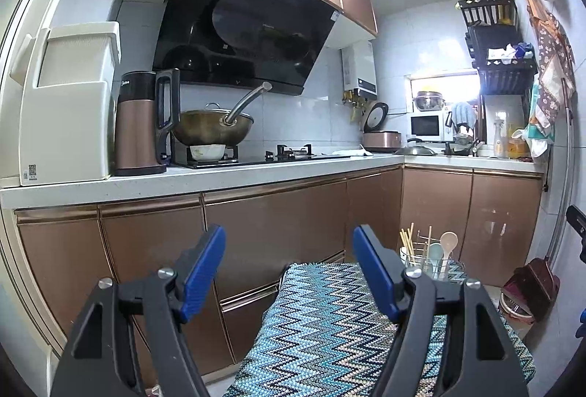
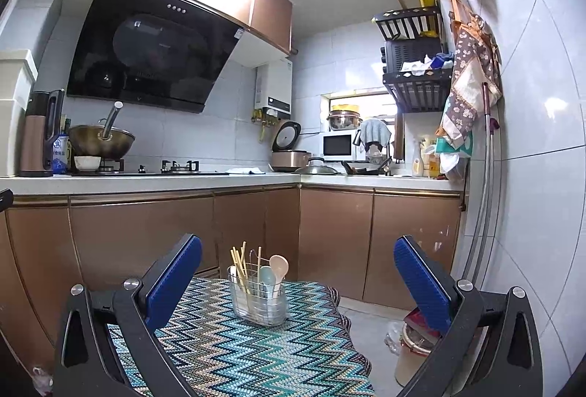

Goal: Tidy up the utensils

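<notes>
Blue-padded fingers of the left gripper (image 1: pixel 289 250) stand spread wide with nothing between them, hovering over the near edge of the zigzag-patterned cloth (image 1: pixel 329 323). To their right, at the cloth's far end, sits the wire utensil caddy (image 2: pixel 260 298). It already holds chopsticks (image 2: pixel 238 267) in its left part and two pale spoons (image 2: pixel 274 272) upright in its right part, sorted by kind so each is easy to pull out. No loose utensil shows on the cloth, so the sorting looks nearly or wholly done. Further right, the right gripper (image 2: pixel 297 276) is likewise fully open and empty, framing the caddy from well back, probably poised for a reach. On the counter behind, the kettle (image 1: pixel 141 126) carries small lettering near its top, too blurred to read with confidence.
</notes>
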